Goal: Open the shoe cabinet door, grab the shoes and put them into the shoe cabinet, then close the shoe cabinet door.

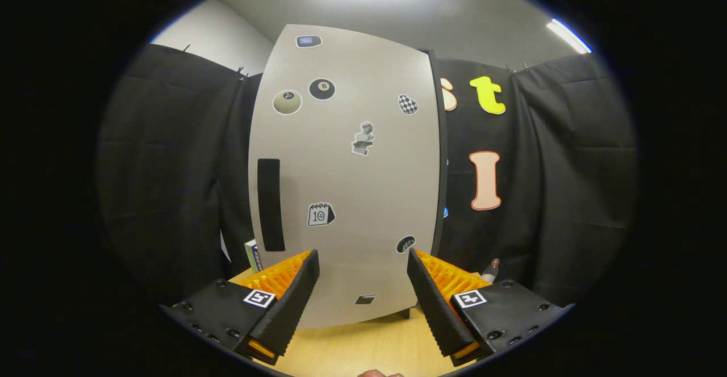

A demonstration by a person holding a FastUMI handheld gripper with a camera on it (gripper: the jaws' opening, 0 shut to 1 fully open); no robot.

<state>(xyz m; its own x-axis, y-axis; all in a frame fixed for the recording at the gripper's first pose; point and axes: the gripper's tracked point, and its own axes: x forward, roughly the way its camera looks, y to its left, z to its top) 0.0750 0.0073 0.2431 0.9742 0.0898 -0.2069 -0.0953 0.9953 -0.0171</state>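
— So, where does the hand-held gripper stand?

— Its two fingers are spread well apart with nothing between them, pointed straight at the shoe cabinet door, which stands just ahead of them.

— And the door itself?

— Shut, as far as I can judge: a pale panel dotted with stickers, facing the fingers flat on. Its dark vertical handle slot sits near the left edge, just beyond the left finger. The cabinet stands on the wooden table.

— Any shoes?

— I can't make any out. Whether a pair sits behind that door, I cannot tell.

— Then which step is this?

— It fits two readings: the door awaiting opening with shoes yet to go in, or the door closed again with shoes inside. The picture doesn't settle it.

— What would a move at the door call for?

— Reaching the handle slot means shifting left, since the fingers are centred on the bare panel, right of the slot.

— Anything nearby?

— A small box left of the cabinet, a bottle to its right.
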